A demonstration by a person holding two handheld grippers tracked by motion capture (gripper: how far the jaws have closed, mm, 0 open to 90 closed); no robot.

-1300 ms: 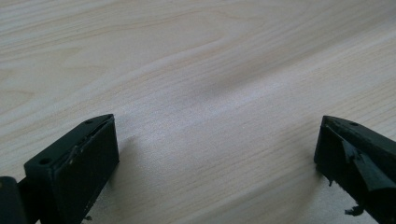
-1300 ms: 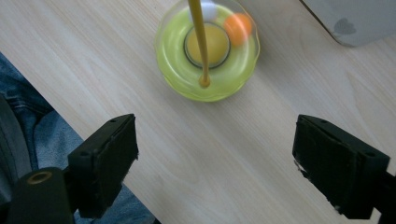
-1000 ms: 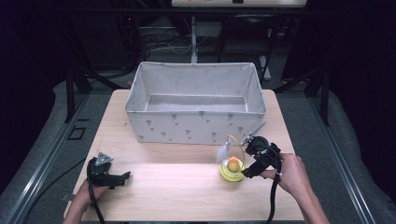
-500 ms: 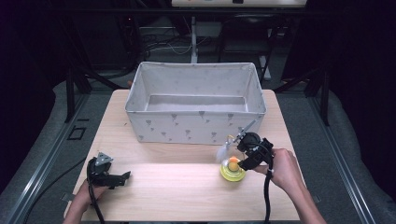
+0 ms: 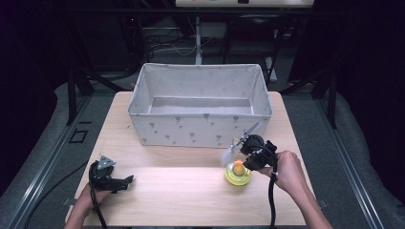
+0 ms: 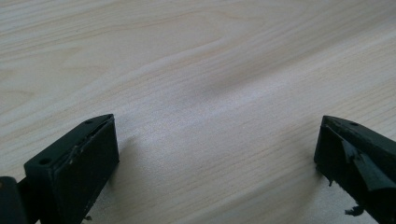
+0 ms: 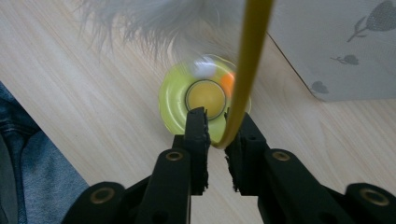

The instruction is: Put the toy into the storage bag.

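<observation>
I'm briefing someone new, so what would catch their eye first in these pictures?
Probably the big grey fabric bin, open and printed with small motifs, at the far middle of the wooden table. Next, the yellow-green toy with its white feather near the right tool, whose jaws pinch its yellow stem.

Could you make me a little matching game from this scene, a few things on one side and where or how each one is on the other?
Things:
1. fabric box
2. yellow toy
3. left hand-held gripper
4. right hand-held gripper

States:
A. jaws wide apart over bare wood
B. far side of the table, nothing inside
C. nearly shut around a thin yellow stem
D. on the table near the box's right front corner

Pairs: 1-B, 2-D, 3-A, 4-C
</observation>
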